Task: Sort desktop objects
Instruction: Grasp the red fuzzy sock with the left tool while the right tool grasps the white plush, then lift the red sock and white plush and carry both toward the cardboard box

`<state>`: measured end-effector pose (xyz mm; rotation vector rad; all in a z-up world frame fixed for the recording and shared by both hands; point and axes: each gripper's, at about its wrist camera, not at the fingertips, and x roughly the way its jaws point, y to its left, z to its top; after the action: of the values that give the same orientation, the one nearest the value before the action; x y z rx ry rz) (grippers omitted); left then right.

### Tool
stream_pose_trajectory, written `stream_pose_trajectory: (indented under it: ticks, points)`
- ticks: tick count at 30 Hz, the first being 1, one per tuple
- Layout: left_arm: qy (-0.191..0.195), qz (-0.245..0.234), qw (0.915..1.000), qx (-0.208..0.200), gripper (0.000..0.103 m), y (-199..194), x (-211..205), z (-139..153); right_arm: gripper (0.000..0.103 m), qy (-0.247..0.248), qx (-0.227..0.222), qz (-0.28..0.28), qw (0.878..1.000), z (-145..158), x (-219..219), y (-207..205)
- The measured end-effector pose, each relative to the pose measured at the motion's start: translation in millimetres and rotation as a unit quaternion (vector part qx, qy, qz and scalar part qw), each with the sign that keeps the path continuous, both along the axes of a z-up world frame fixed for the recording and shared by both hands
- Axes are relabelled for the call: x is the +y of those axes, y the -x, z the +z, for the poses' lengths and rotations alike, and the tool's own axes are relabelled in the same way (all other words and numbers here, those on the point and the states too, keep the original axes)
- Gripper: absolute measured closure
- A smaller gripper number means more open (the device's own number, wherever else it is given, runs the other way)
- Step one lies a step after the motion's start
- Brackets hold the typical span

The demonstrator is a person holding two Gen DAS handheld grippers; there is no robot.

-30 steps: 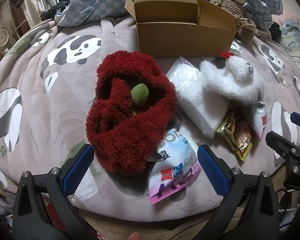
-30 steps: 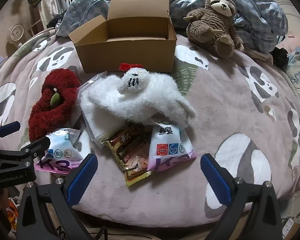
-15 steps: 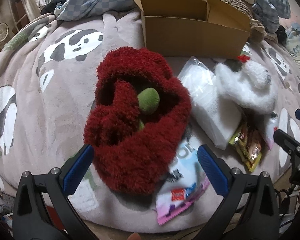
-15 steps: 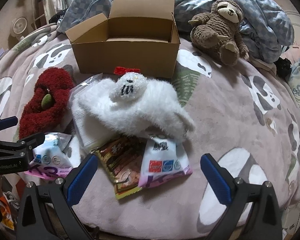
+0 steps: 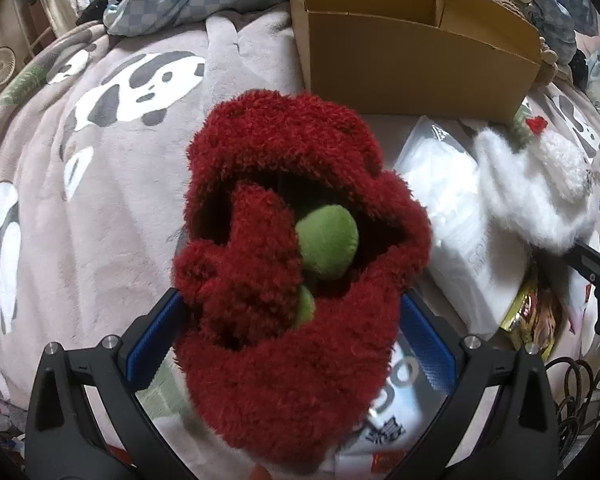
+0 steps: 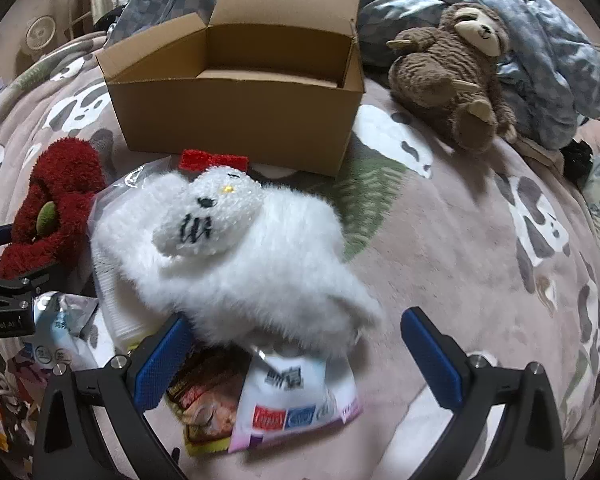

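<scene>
A red fuzzy plush (image 5: 284,320) with a green piece (image 5: 328,240) in its hollow fills the space between the fingers of my left gripper (image 5: 290,344). That gripper is open, with its blue pads (image 5: 156,340) at the plush's two sides. A white fuzzy cat plush (image 6: 240,256) with a red bow lies in front of my right gripper (image 6: 296,360), which is open, and the plush's near edge reaches between the fingers. Under the cat lie a white and purple snack packet (image 6: 296,404) and a brown packet (image 6: 208,396). An open cardboard box (image 6: 236,116) stands behind.
All of this rests on a panda-print blanket (image 6: 460,240). A clear bag of white items (image 5: 460,232) lies between the two plushes. A brown sloth toy (image 6: 452,72) and blue bedding sit behind the box. Another packet (image 5: 392,412) lies under the red plush.
Both grippers have moved forward and down. The red plush now sits between the left fingers, and the white cat's edge has come between the right fingers. Finger spacing is unchanged.
</scene>
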<state>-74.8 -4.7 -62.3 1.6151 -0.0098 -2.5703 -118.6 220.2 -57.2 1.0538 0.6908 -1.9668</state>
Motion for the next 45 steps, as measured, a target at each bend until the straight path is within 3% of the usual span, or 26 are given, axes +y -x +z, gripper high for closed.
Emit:
stream_pose_trajectory:
  ticks: [8,10,11,15,21,24,32,45]
  points:
    - [-0.046,0.004,0.9989,0.004,0.001,7.7,-7.7,-3.9,0.0,0.019,-0.008,0.074,0.997,-6.4,-22.0,3.5]
    - [-0.055,0.011,0.9984,0.007,0.009,7.1,-11.0,-3.1,0.011,0.033,-0.032,0.089,0.995,-7.5,-28.1,6.9]
    - [-0.06,0.017,0.998,0.01,0.017,6.4,-14.0,-2.0,0.019,0.034,-0.046,0.096,0.994,-8.9,-31.1,9.1]
    - [-0.074,0.026,0.9967,0.018,0.043,2.2,-22.3,2.4,0.045,0.032,-0.03,0.089,0.995,-8.2,-36.0,10.7]
    - [-0.091,0.032,0.9941,0.049,0.06,-8.3,-29.2,17.0,0.081,0.07,-0.018,0.082,0.994,5.9,-24.4,16.2]
    - [-0.077,0.048,0.9927,0.079,0.064,-14.5,-32.1,29.4,0.084,0.081,-0.021,0.079,0.993,10.2,-20.5,19.3]
    - [-0.055,0.049,0.9911,0.111,0.065,-31.3,-36.4,61.9,0.086,0.136,0.0,0.075,0.988,34.6,-3.1,13.1]
    - [-0.041,0.035,0.9896,0.134,0.065,-57.7,-21.2,93.2,0.086,0.177,0.019,0.088,0.98,73.6,20.9,-5.8]
